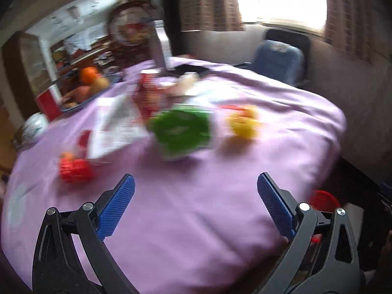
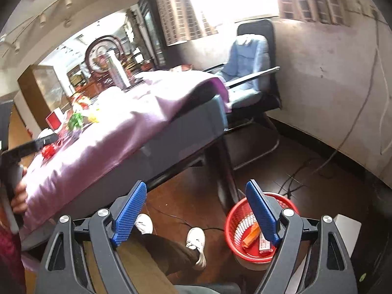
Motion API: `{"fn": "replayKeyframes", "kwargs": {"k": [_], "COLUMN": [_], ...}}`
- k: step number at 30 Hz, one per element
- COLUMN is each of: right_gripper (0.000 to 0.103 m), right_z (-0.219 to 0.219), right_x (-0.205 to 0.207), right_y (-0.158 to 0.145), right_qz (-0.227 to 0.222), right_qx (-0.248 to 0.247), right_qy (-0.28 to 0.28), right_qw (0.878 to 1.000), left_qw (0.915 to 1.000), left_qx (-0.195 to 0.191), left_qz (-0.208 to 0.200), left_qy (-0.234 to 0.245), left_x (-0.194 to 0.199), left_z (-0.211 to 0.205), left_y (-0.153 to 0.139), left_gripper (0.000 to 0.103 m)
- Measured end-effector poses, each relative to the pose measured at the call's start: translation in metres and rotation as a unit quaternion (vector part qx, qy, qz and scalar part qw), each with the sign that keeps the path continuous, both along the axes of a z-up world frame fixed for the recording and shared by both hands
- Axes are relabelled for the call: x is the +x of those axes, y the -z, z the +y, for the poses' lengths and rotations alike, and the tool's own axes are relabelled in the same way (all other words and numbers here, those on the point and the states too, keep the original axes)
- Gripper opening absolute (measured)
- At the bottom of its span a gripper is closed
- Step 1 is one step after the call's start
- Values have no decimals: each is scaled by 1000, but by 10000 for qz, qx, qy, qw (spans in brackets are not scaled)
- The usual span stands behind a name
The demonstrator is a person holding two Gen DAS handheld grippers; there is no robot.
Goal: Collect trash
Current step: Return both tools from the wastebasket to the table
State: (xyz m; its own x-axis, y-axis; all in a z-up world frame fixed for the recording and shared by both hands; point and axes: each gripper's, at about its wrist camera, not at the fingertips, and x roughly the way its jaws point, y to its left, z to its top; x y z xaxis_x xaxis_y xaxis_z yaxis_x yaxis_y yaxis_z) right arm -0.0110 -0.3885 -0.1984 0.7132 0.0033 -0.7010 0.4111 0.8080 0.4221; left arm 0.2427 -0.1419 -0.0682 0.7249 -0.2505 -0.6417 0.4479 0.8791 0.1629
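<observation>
Blurred litter lies on the purple tablecloth (image 1: 201, 220) in the left wrist view: a green wrapper (image 1: 182, 129), a yellow wrapper (image 1: 243, 121), a red wrapper (image 1: 74, 169), a white packet (image 1: 115, 127) and a red cup (image 1: 147, 90). My left gripper (image 1: 196, 178) hangs open above the cloth's near part, short of the litter, holding nothing. On the floor stands a red basket (image 2: 231, 223) with an orange wrapper (image 2: 251, 237) and a white-red one (image 2: 264, 243) inside. My right gripper (image 2: 196, 183) is open and bare above the floor, its right finger over the basket.
A fruit bowl (image 1: 85, 90) sits at the table's far left. A chair with a blue jacket (image 2: 245, 61) stands by the window wall. Below me are a person's white shoes (image 2: 196, 240), a dark table leg (image 2: 225, 171) and cables (image 2: 294, 178) on the floor.
</observation>
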Motion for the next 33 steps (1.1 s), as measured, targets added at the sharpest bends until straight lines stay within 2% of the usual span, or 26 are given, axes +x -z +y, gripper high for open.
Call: {"fn": "replayKeyframes", "kwargs": {"k": [2, 6, 8, 11, 14, 16, 22, 25, 28, 31, 33], "right_gripper": [82, 82, 82, 82, 82, 82, 82, 82, 82, 82, 82], "right_z": [9, 28, 36, 44, 47, 47, 56, 63, 70, 73, 73], "right_x": [9, 23, 28, 32, 35, 36, 48, 55, 62, 71, 81], "right_y": [-3, -10, -15, -23, -27, -29, -29, -33, -43, -55, -63], "right_qz": [-9, 8, 3, -35, -73, -105, -233, -316, -406, -519, -607], "right_qx": [0, -83, -165, -272, -322, -281, -99, 13, -37, -51, -19], "right_qy": [-127, -378, -486, -579, -609, -626, -837, -978, -1092, -1228, -1330], "right_qw": [9999, 9992, 9987, 9979, 9976, 9976, 9962, 9947, 9932, 9911, 9893], "left_qw": [9988, 9898, 9853, 9782, 9706, 9677, 9686, 9751, 9813, 9809, 9777], "left_qx": [-126, -518, -500, -259, -171, -474, -592, -790, -744, -666, -778], "left_qz": [100, 628, 803, 1126, 1483, 1559, 1276, 1164, 1053, 1188, 1359], "left_qy": [-453, -1171, -1425, -1727, -1888, -1925, -2051, -1716, -1431, -1391, -1401], "left_x": [28, 89, 112, 136, 137, 129, 104, 96, 104, 120, 126], "left_z": [34, 93, 110, 127, 154, 183, 229, 222, 202, 189, 191], "left_y": [-6, -8, -4, 10, 22, 19, -4, -15, -15, 0, 10], "left_gripper": [96, 96, 96, 97, 97, 97, 96, 96, 96, 96, 96]}}
